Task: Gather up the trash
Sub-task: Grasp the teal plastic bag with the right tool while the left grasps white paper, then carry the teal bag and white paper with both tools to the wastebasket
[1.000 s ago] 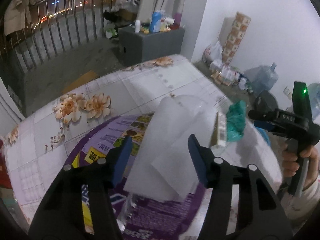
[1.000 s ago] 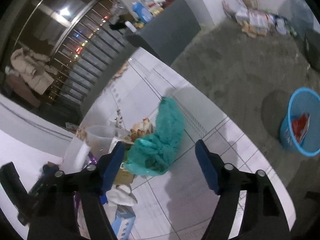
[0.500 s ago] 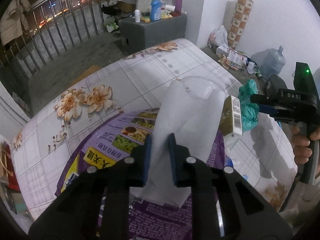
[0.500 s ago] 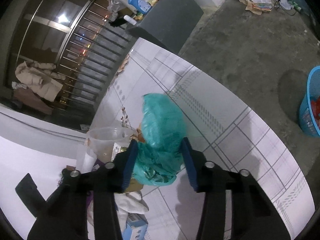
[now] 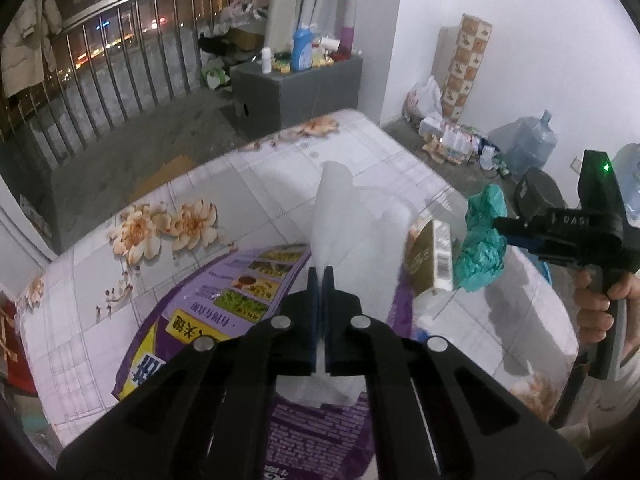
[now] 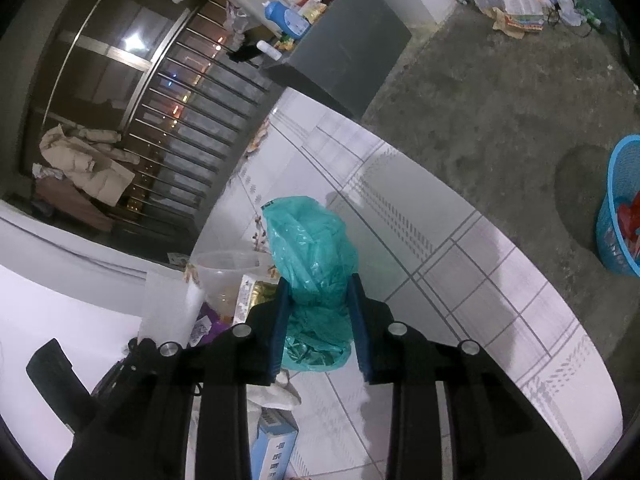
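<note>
My left gripper (image 5: pixel 322 280) is shut on a white sheet of foam wrap (image 5: pixel 352 236) and holds it up above a purple printed bag (image 5: pixel 224 312) on the table. My right gripper (image 6: pixel 320 292) is shut on a crumpled green plastic bag (image 6: pixel 310 240) and holds it above the tiled table top; it shows in the left wrist view (image 5: pixel 504 226) with the green bag (image 5: pixel 482 248) in it. A gold carton (image 5: pixel 430 258) stands between the two. The white sheet also shows in the right wrist view (image 6: pixel 168 306).
A blue basket (image 6: pixel 620 216) with red trash stands on the floor to the right. A clear plastic tub (image 6: pixel 228 270), a blue-white box (image 6: pixel 274 446) and crumpled tissue (image 6: pixel 276 394) lie on the table (image 5: pixel 248 184). A grey cabinet (image 5: pixel 300 88) stands beyond.
Both grippers went from open to shut: the left closed on the white sheet, the right on the green bag. Both items have lifted off the table.
</note>
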Demonstrator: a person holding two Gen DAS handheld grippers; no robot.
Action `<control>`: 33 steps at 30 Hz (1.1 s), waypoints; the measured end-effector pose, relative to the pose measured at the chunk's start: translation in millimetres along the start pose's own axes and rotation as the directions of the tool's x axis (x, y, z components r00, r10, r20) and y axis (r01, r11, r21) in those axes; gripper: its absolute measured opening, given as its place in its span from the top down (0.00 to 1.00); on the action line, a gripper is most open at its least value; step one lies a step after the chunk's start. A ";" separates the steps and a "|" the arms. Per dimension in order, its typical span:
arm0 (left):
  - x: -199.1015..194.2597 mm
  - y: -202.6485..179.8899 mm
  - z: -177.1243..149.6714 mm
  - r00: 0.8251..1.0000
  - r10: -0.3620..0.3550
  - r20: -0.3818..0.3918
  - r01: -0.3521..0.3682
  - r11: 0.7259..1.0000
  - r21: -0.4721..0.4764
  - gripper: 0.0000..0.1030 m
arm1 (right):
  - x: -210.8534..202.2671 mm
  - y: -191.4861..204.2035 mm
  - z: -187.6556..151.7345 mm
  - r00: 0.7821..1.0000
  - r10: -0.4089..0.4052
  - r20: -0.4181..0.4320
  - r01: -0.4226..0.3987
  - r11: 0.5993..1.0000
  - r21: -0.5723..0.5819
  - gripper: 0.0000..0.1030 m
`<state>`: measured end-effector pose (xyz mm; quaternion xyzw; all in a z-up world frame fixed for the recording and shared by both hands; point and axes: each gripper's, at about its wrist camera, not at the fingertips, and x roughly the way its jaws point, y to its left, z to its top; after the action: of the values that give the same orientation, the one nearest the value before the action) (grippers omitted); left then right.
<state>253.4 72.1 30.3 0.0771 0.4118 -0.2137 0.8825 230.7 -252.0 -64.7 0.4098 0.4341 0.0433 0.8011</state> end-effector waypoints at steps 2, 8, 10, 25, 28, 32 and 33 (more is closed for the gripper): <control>-7.2 -2.2 2.1 1.000 -0.005 0.022 0.005 1.000 0.002 1.00 | -5.4 0.1 -0.5 1.000 0.003 0.010 -0.003 1.000 -0.004 0.72; -35.8 -8.8 8.5 0.994 -0.039 0.106 0.038 0.999 0.010 1.00 | -27.5 -1.2 -6.1 0.999 0.015 0.045 -0.014 1.000 -0.009 0.72; -45.9 -11.5 10.2 0.990 -0.054 0.129 0.053 0.999 0.009 1.00 | -35.5 -1.7 -9.2 0.998 0.021 0.059 -0.020 1.000 -0.009 0.72; -87.6 -63.0 25.8 0.971 -0.113 0.209 0.098 0.992 0.083 1.00 | -97.3 -21.0 -21.8 0.981 0.087 0.172 -0.089 0.996 0.005 0.73; -91.7 -80.4 27.4 0.968 -0.124 0.217 0.104 0.989 0.105 1.00 | -107.4 -28.3 -23.5 0.977 0.099 0.191 -0.103 0.995 0.011 0.73; -92.9 -104.9 29.0 0.965 -0.145 0.220 0.118 0.984 0.134 1.00 | -121.8 -37.5 -26.3 0.972 0.105 0.210 -0.111 0.994 0.015 0.73; -92.4 -111.4 29.3 0.964 -0.152 0.219 0.123 0.982 0.142 1.00 | -126.5 -41.2 -27.8 0.970 0.104 0.217 -0.111 0.994 0.019 0.73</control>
<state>172.0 -7.9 124.0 0.0790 0.2974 -0.3079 0.9003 120.3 -315.9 -17.8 0.4474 0.3222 0.0352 0.8335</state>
